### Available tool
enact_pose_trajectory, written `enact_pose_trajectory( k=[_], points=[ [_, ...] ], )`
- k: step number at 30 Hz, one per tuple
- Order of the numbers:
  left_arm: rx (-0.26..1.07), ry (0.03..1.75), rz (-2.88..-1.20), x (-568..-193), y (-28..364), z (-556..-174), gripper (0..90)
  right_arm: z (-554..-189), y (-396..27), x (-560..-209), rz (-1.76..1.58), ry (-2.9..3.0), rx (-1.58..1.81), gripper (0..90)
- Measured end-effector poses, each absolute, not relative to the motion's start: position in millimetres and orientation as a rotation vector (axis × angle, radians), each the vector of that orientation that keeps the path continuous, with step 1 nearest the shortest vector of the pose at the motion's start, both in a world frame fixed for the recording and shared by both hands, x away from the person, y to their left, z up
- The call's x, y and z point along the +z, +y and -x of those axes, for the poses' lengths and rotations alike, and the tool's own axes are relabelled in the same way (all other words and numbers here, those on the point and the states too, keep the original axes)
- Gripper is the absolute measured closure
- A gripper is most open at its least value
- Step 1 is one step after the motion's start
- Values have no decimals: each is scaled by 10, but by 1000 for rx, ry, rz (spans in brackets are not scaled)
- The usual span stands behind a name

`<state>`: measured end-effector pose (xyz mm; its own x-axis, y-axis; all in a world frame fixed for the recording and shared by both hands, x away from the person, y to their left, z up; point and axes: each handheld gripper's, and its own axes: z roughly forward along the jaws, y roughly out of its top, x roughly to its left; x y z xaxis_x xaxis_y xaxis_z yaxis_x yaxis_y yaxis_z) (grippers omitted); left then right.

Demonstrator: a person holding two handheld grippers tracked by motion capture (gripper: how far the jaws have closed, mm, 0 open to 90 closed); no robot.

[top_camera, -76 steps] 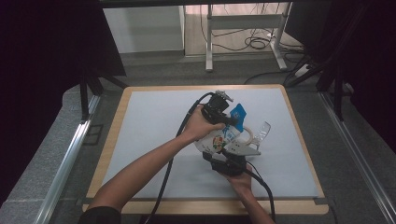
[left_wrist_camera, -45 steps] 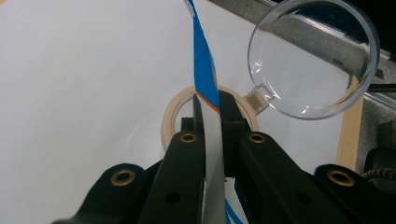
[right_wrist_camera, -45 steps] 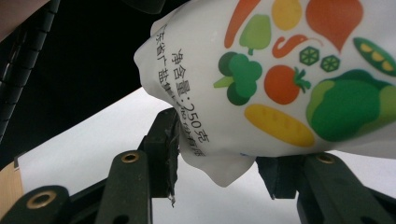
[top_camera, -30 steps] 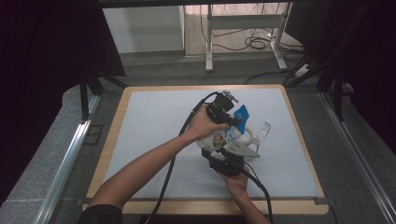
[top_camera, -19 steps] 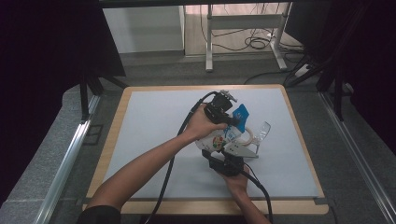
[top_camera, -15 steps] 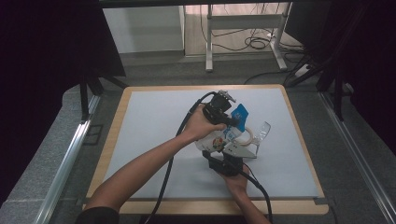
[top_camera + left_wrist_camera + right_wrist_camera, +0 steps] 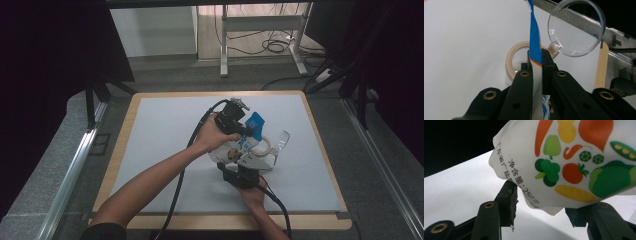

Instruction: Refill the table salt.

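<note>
Near the middle of the white table [image 7: 165,130], slightly right of centre, both grippers work on one white pouch [image 7: 234,150] printed with vegetables and topped with a blue band. Left gripper [image 7: 537,65] reaches in from the left; its jaws are clamped together on the blue top edge [image 7: 534,40] of the pouch, which stands up thin between the pads. Right gripper [image 7: 541,202] comes from the near side, under the pouch's lower end; its jaws have just been opening, and the bottom corner of the pouch [image 7: 574,167] hangs between them, the left pad touching or just beside it, the right pad beside it; whether they press I cannot tell. Beyond the pouch, to the right, a beige tape ring [image 7: 511,58] lies flat on the table, and a clear round lid [image 7: 576,30] stands tilted just beside it, on its far right.
</note>
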<state>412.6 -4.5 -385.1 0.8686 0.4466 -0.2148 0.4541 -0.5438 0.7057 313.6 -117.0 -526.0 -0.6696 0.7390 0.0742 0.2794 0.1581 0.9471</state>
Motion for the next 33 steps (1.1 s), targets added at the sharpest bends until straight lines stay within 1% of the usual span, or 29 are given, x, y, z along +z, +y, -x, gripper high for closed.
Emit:
enact_pose_trajectory(
  k=[12, 17, 22, 26, 33],
  points=[
    [-19, 651, -2209, -3841, -45, -4085, 900, -3163, -1169, -5282, -933, 2024, 1473, 487],
    [-25, 647, -2202, -3845, -28, -4085, 900, -3167, -1142, -5293, -910, 2028, 1428, 452],
    [-31, 644, -2194, -3848, -25, -4077, 900, -3170, -1099, -5306, -887, 2012, 1361, 448],
    [-26, 632, -2193, -3845, -36, -4059, 900, -3171, -1050, -5325, -881, 1996, 1290, 427],
    [-40, 618, -2188, -3829, -36, -4048, 899, -3214, -1042, -5315, -940, 1980, 1230, 396]
  ],
)
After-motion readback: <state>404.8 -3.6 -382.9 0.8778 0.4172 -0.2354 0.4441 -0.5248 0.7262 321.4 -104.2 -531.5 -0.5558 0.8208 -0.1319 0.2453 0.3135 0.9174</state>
